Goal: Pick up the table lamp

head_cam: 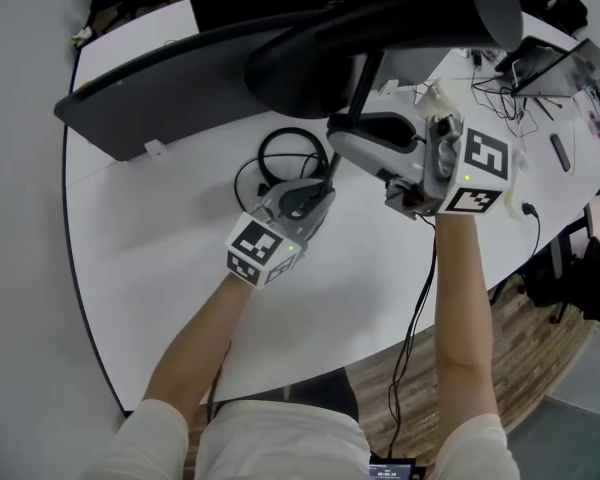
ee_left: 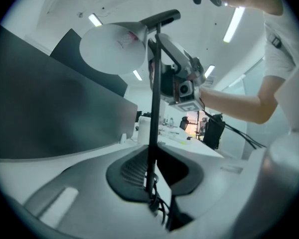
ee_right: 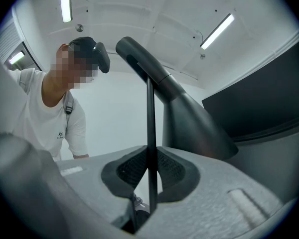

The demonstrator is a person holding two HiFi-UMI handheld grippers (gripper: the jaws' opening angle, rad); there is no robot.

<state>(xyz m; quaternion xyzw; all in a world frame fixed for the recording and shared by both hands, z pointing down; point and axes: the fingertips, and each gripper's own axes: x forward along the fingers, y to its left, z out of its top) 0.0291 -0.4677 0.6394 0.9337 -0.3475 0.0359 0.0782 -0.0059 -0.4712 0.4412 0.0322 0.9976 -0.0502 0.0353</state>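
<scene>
in head cam view, lamp shade [head_cam: 400, 18] hides upper pt of stem [head_cam: 365, 83].

Matt, smooth dark-grey finish on the shade of the table lamp [head_cam: 410, 18], with a thin, smooth black stem [ee_right: 150, 128]. Finely grained matt grey plastic on the bodies of the left hand-held gripper [ee_left: 154, 158] and right hand-held gripper [ee_right: 150, 156], with ribbed, rubber-like black pads [ee_right: 132, 171] and matt black-and-white markers on each cube [head_cam: 485, 158]. Smooth white satin worktop [head_cam: 150, 268], matt dark monitor back [head_cam: 170, 88], smooth black cable [head_cam: 292, 138], plank wood floor [head_cam: 540, 358], white cloth shirt [head_cam: 280, 448].
</scene>
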